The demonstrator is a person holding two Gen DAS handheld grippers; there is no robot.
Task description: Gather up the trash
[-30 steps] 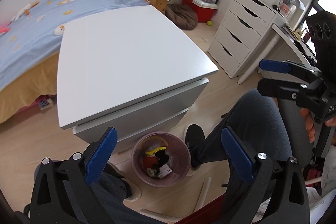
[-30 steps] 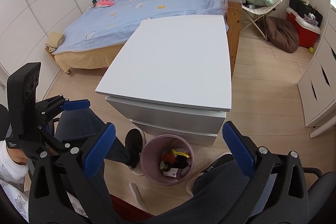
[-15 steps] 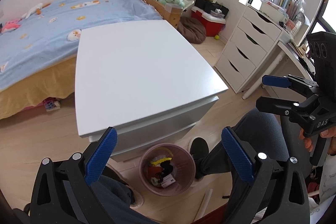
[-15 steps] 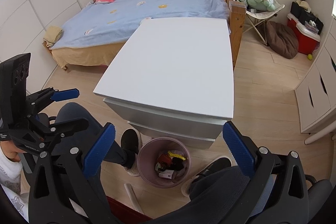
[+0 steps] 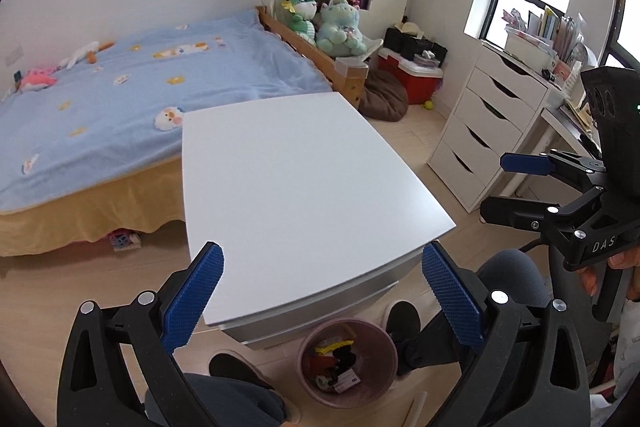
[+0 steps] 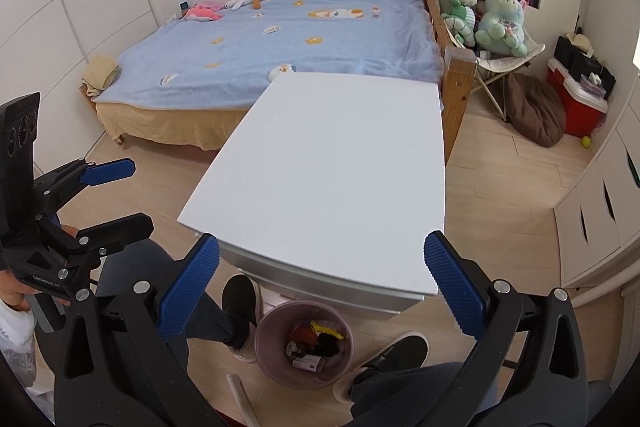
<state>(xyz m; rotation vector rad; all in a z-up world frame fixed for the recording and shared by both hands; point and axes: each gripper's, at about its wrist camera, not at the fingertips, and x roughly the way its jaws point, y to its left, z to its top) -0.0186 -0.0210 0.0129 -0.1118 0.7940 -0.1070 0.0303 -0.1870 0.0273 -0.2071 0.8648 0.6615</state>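
Pink trash bin (image 5: pixel 347 363) holding mixed trash (image 6: pixel 314 343) stood on the floor just in front of the white surface (image 5: pixel 304 195), between the person's shoes, left gripper (image 5: pixel 322 297) and right gripper (image 6: pixel 320 281) hovered above, jaws apart, empty.

White table top (image 5: pixel 296 179): smooth, matt. Floor (image 6: pixel 512 179): pale wood-look planks, slight sheen. Pink bin (image 6: pixel 276 367): smooth plastic. Bedspread (image 5: pixel 132 95): soft blue cloth. Bed frame (image 6: pixel 456 95): bare wood. Left gripper (image 5: pixel 320 295): matt black plastic, metal screws seen, blue pads (image 5: pixel 192 291) finely ribbed.
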